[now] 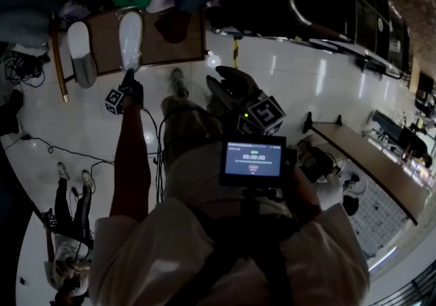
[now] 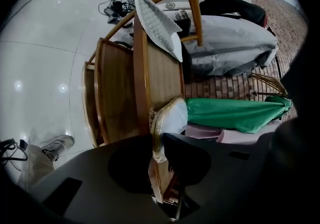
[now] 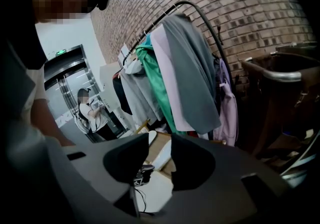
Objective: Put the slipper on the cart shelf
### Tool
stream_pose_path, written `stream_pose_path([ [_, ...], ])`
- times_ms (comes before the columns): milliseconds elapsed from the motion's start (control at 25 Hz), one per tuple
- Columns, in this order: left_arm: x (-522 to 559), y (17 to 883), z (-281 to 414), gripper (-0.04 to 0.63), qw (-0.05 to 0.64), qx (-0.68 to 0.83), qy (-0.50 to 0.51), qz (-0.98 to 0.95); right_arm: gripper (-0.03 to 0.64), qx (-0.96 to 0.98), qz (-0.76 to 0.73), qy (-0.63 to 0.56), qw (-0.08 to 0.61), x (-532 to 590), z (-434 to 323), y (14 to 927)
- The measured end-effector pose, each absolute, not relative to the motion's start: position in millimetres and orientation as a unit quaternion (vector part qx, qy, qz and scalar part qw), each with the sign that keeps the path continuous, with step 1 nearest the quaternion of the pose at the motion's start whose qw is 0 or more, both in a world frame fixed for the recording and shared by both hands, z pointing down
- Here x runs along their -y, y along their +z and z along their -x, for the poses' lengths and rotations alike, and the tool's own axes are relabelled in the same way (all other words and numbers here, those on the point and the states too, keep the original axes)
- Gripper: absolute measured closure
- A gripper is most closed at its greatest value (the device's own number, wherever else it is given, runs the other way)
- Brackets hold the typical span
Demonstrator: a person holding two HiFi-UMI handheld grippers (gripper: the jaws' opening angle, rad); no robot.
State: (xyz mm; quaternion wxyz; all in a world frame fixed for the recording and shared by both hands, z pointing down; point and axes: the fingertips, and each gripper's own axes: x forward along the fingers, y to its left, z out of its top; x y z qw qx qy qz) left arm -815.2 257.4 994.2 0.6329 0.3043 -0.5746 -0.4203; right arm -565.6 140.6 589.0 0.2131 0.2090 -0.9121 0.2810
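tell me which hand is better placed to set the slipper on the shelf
Left. The left gripper is shut on the slipper and holds it over the wooden shelf. The right gripper is open, empty and back from the shelf.

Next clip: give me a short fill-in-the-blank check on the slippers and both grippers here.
1. The left gripper is shut on a white slipper, while the right gripper holds ____.
2. The second slipper lies on the ____ shelf.
3. In the left gripper view, the garment closest to the held slipper is coloured ____.
Missing words: nothing; wooden; green.
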Motion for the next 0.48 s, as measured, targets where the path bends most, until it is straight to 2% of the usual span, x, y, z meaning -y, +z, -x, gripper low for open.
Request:
stream_pose_path([
  [480, -264, 936, 817, 0.545, 0.587, 0.573, -0.446, -0.359, 0.466, 0.921, -0.201, 0.285, 0.174, -144, 584, 580],
])
